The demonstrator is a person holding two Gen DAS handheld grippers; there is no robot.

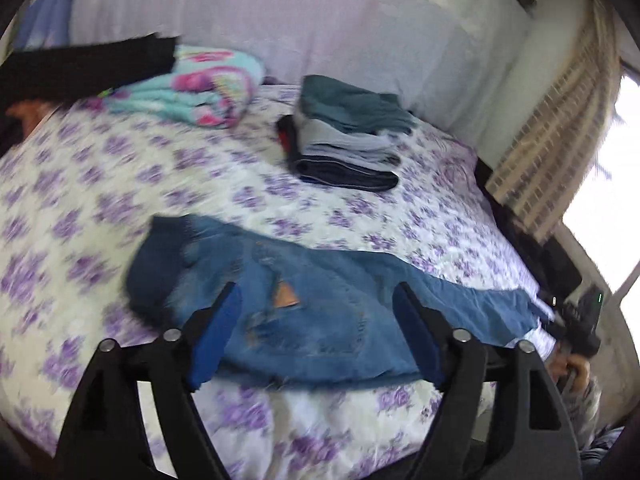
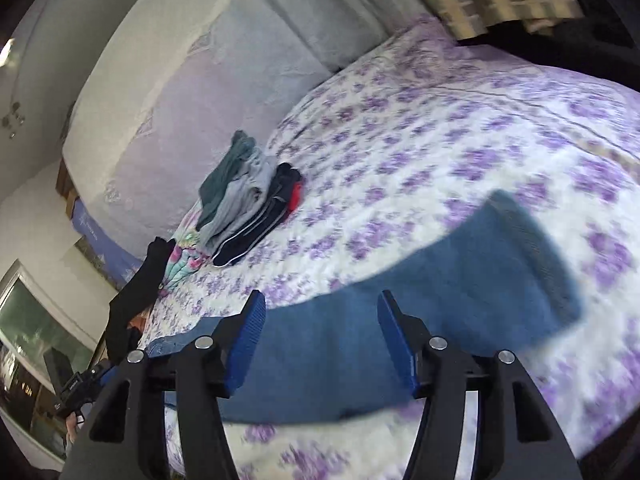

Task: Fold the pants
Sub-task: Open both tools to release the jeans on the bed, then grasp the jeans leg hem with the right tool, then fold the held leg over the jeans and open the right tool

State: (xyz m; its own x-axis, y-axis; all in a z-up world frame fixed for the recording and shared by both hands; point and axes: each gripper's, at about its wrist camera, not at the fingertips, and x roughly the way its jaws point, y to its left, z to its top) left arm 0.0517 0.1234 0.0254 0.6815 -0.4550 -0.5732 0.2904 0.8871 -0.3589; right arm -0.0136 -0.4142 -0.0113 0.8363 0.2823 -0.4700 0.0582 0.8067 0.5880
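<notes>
Where the left wrist view looks down, the left hand-held gripper (image 1: pixel 316 308) is seen released, pads clear of the jeans (image 1: pixel 320 304), which lie on the bed (image 1: pixel 80 184) just beyond, long axis running across. From the right wrist view, the right hand-held gripper (image 2: pixel 322 320) is likewise released above the jeans' leg end (image 2: pixel 460 288), equally near.

Stack of folded clothes (image 1: pixel 344 136) and rolled colourful blanket (image 1: pixel 192 88) on floral bedspread (image 1: pixel 80 200).
</notes>
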